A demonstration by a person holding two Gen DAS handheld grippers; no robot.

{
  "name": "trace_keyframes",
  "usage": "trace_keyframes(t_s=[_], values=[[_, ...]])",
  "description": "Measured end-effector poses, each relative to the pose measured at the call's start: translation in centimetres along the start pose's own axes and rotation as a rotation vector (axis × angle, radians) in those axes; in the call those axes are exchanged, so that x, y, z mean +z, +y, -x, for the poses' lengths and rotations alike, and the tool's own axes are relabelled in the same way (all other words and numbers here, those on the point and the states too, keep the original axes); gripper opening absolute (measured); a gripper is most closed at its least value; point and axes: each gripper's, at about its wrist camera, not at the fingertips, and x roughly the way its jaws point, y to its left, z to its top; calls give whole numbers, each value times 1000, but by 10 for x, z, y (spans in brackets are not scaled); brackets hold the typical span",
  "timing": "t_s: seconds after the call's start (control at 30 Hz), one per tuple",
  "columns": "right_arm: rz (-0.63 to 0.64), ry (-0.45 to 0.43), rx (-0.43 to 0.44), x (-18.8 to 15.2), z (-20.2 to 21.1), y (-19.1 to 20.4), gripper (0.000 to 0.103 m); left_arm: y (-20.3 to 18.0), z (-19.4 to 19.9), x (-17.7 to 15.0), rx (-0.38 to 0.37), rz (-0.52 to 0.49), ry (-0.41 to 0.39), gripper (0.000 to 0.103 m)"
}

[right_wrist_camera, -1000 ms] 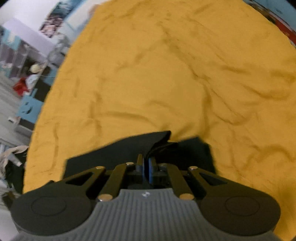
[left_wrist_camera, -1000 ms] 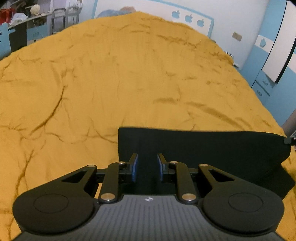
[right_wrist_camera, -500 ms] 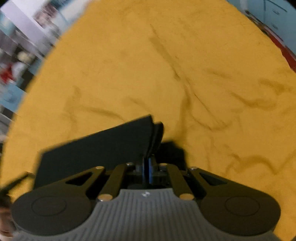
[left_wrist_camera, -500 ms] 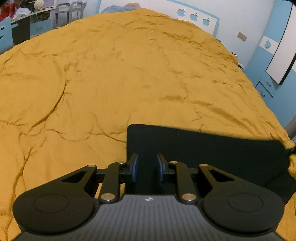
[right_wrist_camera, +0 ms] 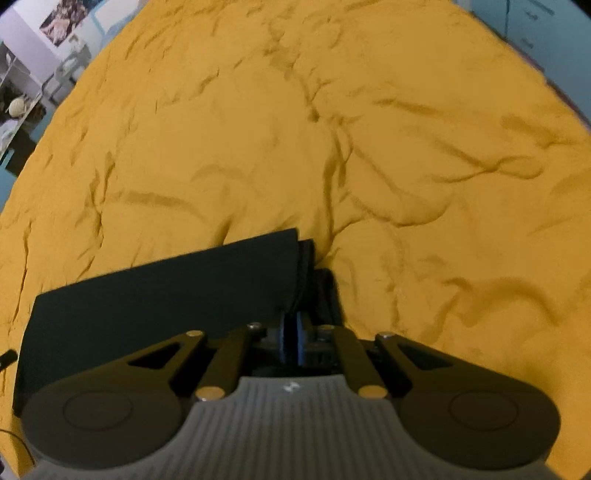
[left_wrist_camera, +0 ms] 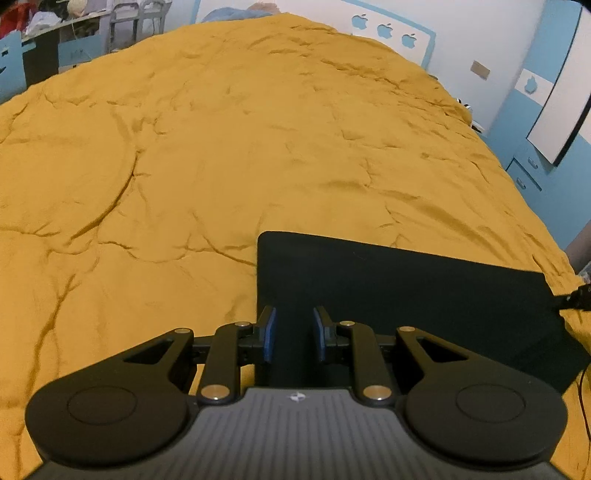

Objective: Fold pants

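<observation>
The black pants [left_wrist_camera: 399, 284] lie folded in a flat band on the mustard-yellow bedspread [left_wrist_camera: 258, 140]. My left gripper [left_wrist_camera: 293, 334] is open, its blue pads [left_wrist_camera: 270, 334] a little apart over the band's left end, holding nothing that I can see. My right gripper [right_wrist_camera: 291, 339] is shut on the right end of the pants [right_wrist_camera: 166, 291], where several cloth layers stand up at the pinch. The tip of the right gripper shows at the right edge of the left wrist view [left_wrist_camera: 576, 299].
The wrinkled bedspread [right_wrist_camera: 332, 147] stretches far ahead and to both sides. A white wall with blue apple shapes [left_wrist_camera: 384, 29] and blue cabinets [left_wrist_camera: 535, 173] stand beyond the bed at right. A desk with clutter [left_wrist_camera: 55, 22] stands at the far left.
The right gripper has carried its end of the pants forward, and the black band now lies flatter and straighter. The left gripper has stayed open over the left end.
</observation>
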Motion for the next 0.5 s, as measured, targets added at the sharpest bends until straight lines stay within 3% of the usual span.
trace_keyframes(t_s=[0.07, 0.17, 0.23, 0.33, 0.5], values=[[8, -30, -11, -6, 14, -1, 10, 2, 7, -3, 10, -3, -5, 24], [-72, -50, 79, -21, 35, -13, 19, 5, 17, -9, 14, 3, -19, 24], [-146, -56, 141, -33, 41, -24, 20, 5, 23, -15, 15, 2, -25, 24], [-286, -36, 228, -48, 36, -35, 27, 9, 26, -22, 25, 9, -17, 24], [-479, -6, 283, -60, 7, -54, 29, 15, 31, -31, 21, 60, -8, 24]])
